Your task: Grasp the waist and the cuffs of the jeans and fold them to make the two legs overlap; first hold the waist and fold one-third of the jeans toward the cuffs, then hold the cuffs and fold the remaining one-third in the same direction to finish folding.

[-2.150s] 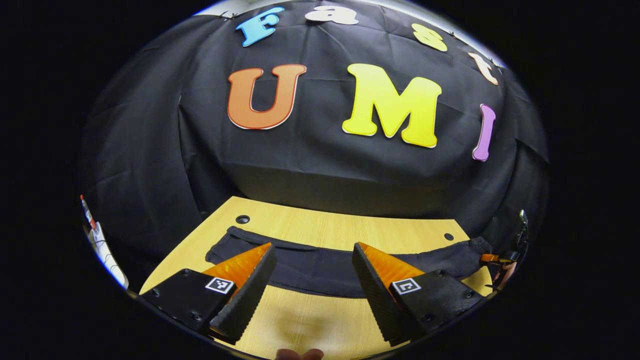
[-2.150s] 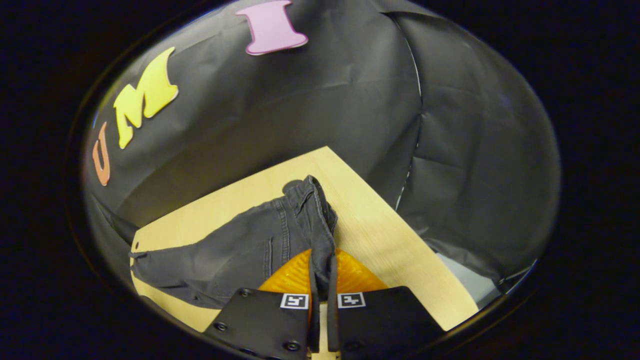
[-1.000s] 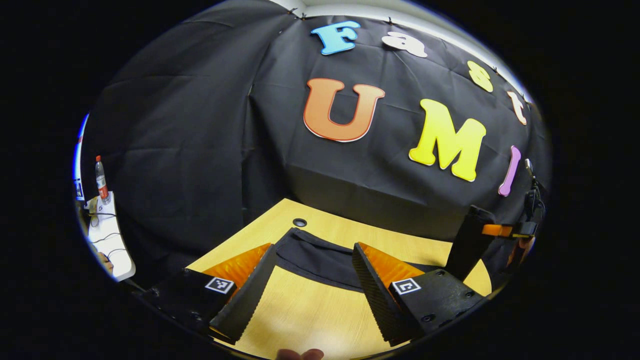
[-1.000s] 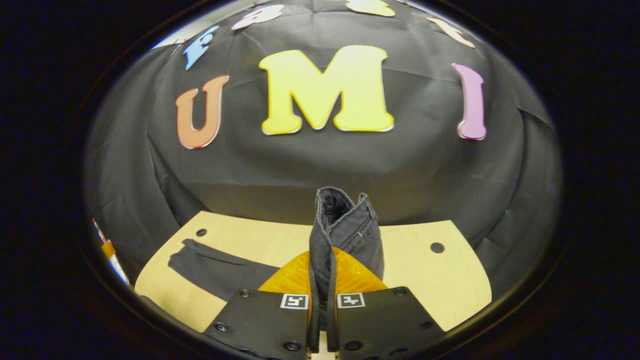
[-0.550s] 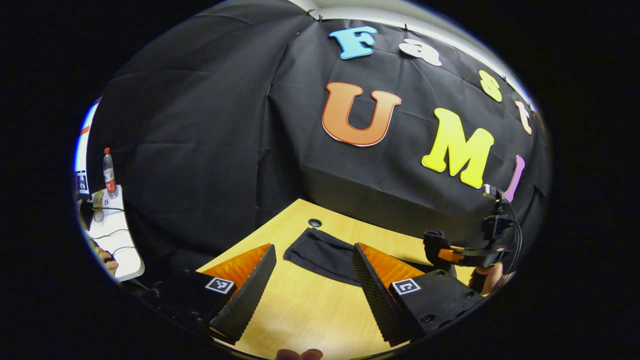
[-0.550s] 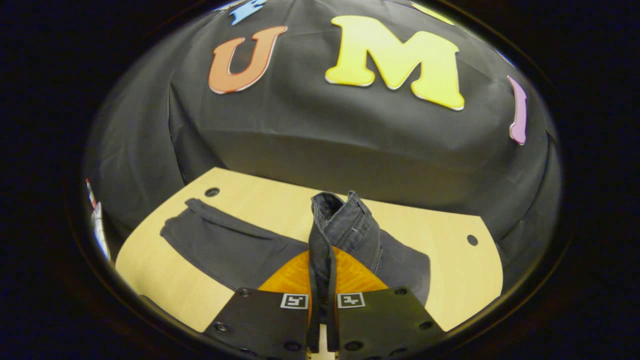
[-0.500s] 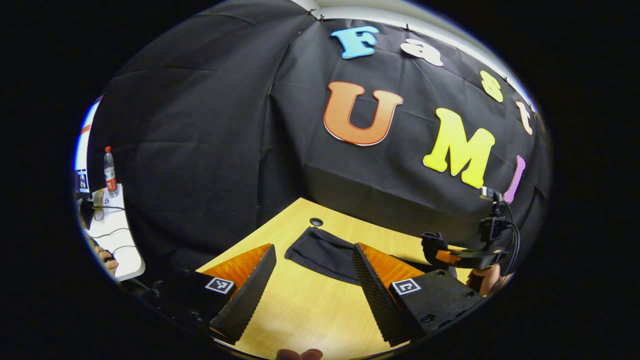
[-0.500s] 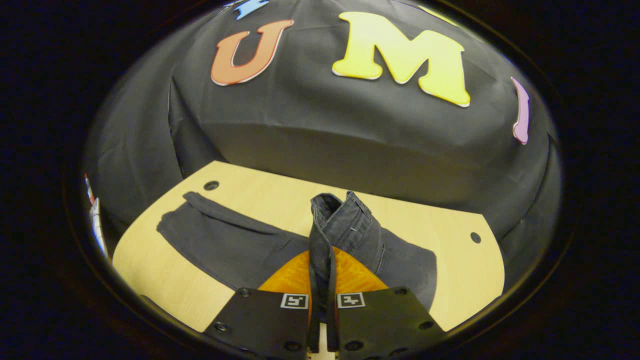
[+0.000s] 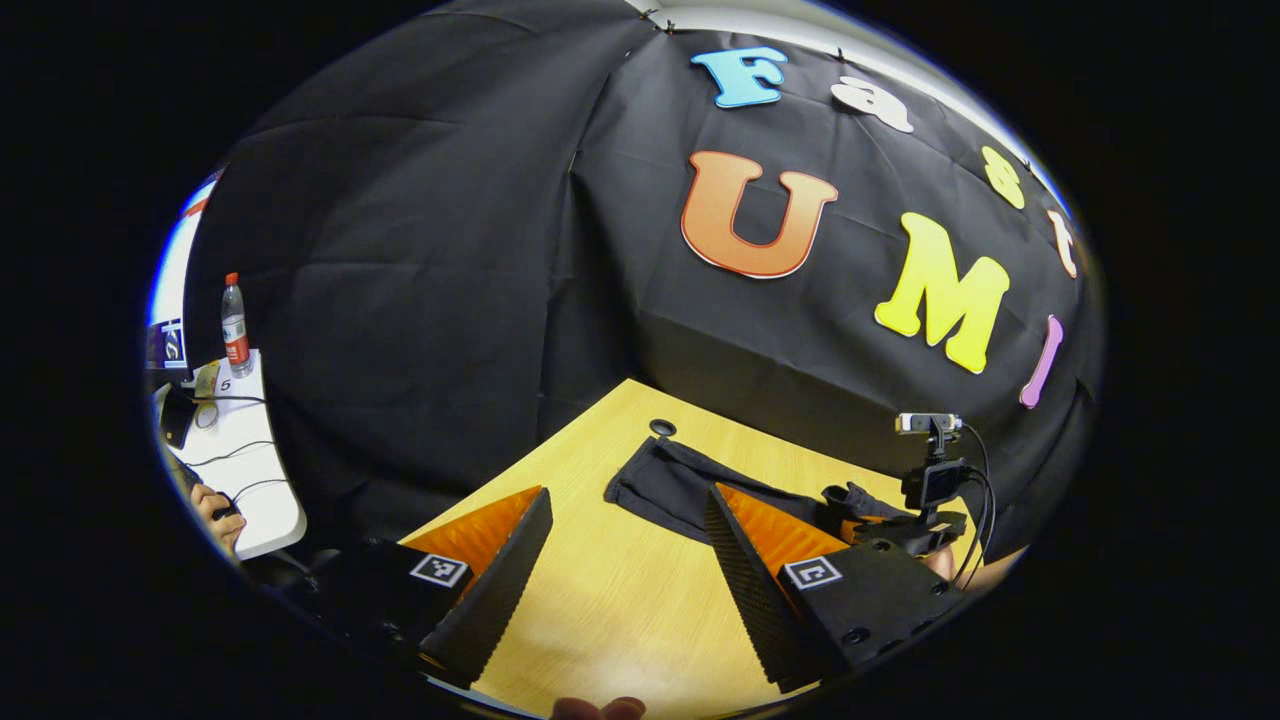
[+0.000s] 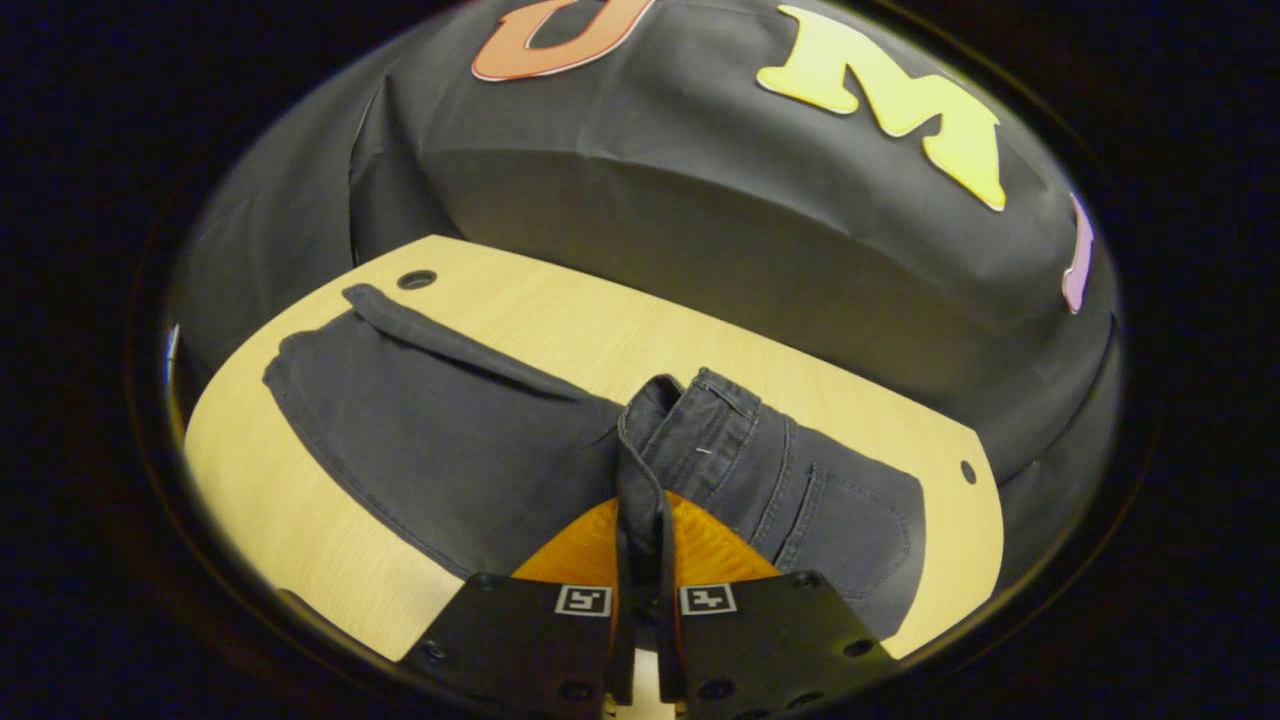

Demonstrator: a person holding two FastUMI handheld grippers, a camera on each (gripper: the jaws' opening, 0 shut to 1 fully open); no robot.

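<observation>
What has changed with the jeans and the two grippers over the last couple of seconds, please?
The right gripper, still shut on the waist, has swung it up off the table's right end and carried it left over the legs, lowering it so the waist third now folds toward the cuffs. The left gripper stayed open above the table, holding nothing; the cuffs stayed flat.
</observation>
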